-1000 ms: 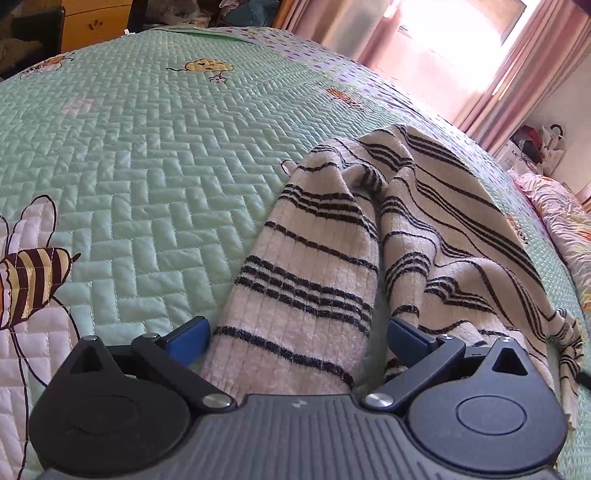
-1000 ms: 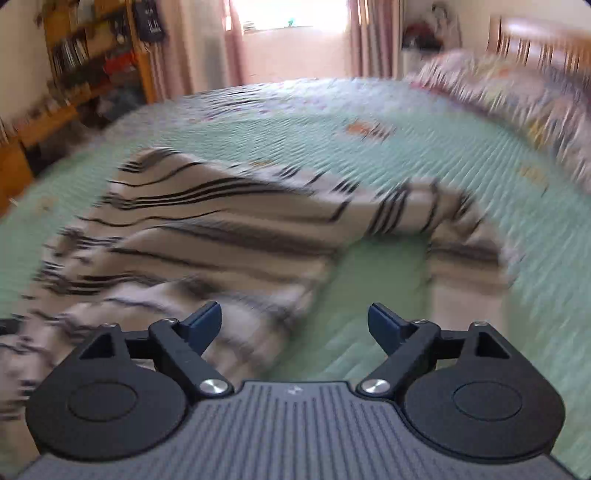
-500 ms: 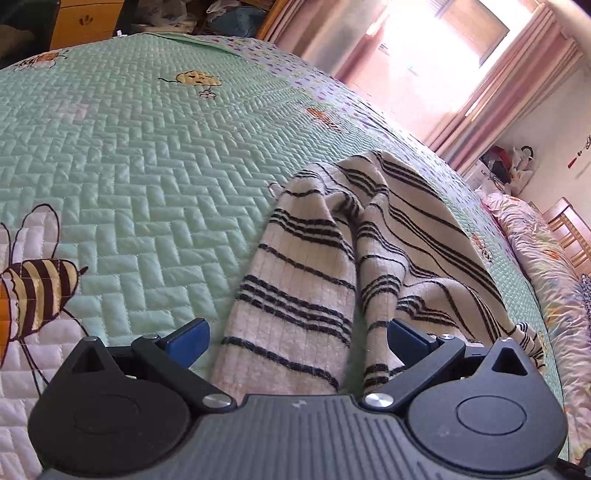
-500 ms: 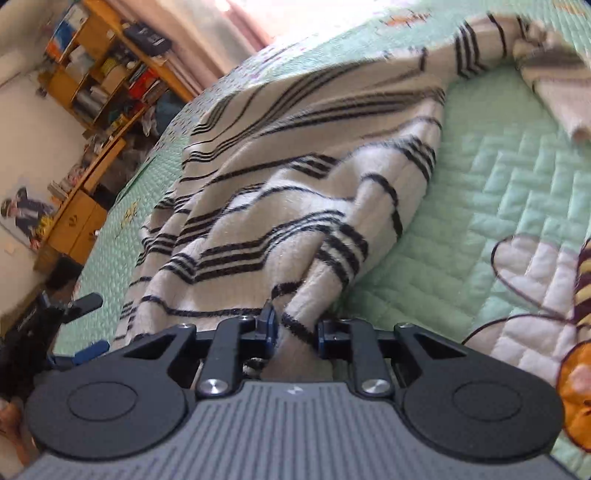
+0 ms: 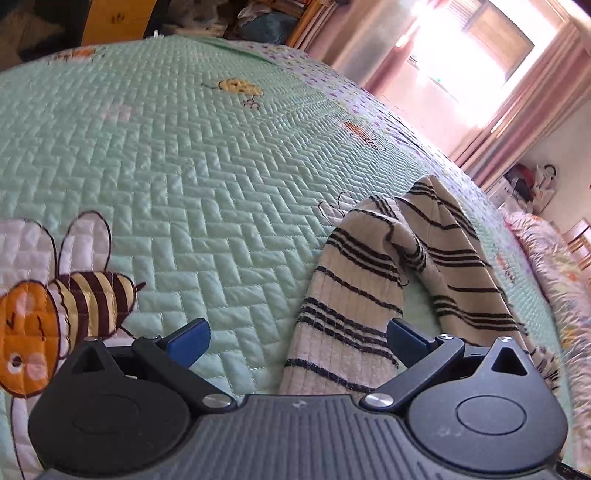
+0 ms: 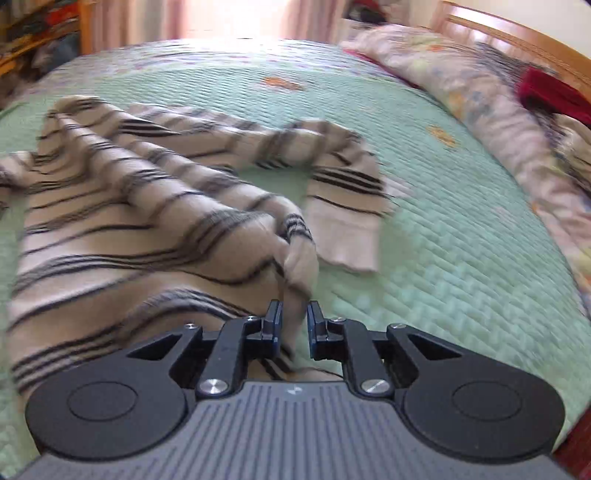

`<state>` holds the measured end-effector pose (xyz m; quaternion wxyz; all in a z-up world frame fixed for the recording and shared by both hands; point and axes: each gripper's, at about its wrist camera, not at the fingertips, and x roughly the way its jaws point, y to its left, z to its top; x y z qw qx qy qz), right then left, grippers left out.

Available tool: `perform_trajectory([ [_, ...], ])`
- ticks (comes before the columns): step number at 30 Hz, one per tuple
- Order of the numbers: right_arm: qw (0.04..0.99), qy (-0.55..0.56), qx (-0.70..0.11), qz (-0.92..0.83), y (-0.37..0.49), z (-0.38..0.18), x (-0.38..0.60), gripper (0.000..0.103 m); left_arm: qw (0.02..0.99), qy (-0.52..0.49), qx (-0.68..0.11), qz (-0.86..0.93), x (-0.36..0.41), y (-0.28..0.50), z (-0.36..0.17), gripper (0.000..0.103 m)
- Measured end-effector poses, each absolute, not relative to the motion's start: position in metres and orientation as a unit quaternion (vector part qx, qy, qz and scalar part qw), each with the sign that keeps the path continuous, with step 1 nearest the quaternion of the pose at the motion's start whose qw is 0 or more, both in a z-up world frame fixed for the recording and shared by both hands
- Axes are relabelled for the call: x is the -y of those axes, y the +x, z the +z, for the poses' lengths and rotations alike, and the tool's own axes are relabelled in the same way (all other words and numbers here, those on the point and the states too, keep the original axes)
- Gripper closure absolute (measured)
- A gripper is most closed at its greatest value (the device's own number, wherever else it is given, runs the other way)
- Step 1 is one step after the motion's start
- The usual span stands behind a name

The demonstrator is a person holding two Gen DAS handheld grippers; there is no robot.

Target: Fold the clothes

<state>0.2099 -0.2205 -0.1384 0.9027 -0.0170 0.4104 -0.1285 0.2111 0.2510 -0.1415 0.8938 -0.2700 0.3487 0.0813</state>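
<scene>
A cream sweater with black stripes [image 5: 354,295] lies crumpled on the mint quilted bedspread [image 5: 184,166]. My left gripper [image 5: 297,332] hovers open just over one end of the sweater, which lies between the fingers, nearer the right one. In the right wrist view the sweater [image 6: 129,221] spreads to the left, and one sleeve [image 6: 343,229] bends back toward me. My right gripper [image 6: 294,314] is closing its jaws on a raised fold of the sweater, and the pads pinch the fabric between them.
A bee patch [image 5: 55,306] is sewn on the quilt near the left gripper. Floral bedding [image 6: 480,92], a red cloth [image 6: 546,92] and a wooden headboard [image 6: 517,33] line the right side. Pink curtains [image 5: 517,122] and a yellow cabinet [image 5: 114,18] stand beyond the bed.
The right gripper went from wide open to pinching a fold of the sweater, and its view swung round. The left gripper drifted left, so the sweater now sits toward its right finger.
</scene>
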Motion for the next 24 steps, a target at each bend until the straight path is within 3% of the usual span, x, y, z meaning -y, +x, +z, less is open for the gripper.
perform_trajectory([
  [3, 0.917, 0.025, -0.359, -0.175, 0.186, -0.127, 0.22, 0.086, 0.897, -0.283, -0.329, 0.08, -0.256, 0.206, -0.138, 0.001],
  [6, 0.958, -0.05, -0.254, -0.121, 0.16, -0.097, 0.169, 0.076, 0.893, -0.321, -0.306, 0.078, -0.269, 0.199, -0.137, 0.001],
  [8, 0.961, -0.094, -0.258, 0.022, 0.16, -0.094, 0.116, 0.034, 0.891, -0.331, -0.297, 0.09, -0.276, 0.195, -0.135, 0.001],
  [9, 0.952, -0.11, -0.27, 0.096, 0.163, -0.095, 0.088, 0.027, 0.892, -0.329, -0.295, 0.097, -0.278, 0.195, -0.135, 0.001],
  [12, 0.908, -0.182, -0.264, 0.271, 0.156, -0.116, -0.011, 0.026, 0.891, -0.336, -0.286, 0.103, -0.288, 0.189, -0.135, 0.001],
  [16, 0.845, -0.331, -0.201, 0.368, 0.134, -0.147, -0.115, 0.026, 0.886, -0.355, -0.278, 0.105, -0.307, 0.184, -0.137, 0.001],
  [24, 0.77, -0.494, -0.137, 0.38, 0.127, -0.193, -0.159, 0.027, 0.878, -0.36, -0.292, 0.118, -0.323, 0.186, -0.145, 0.001],
])
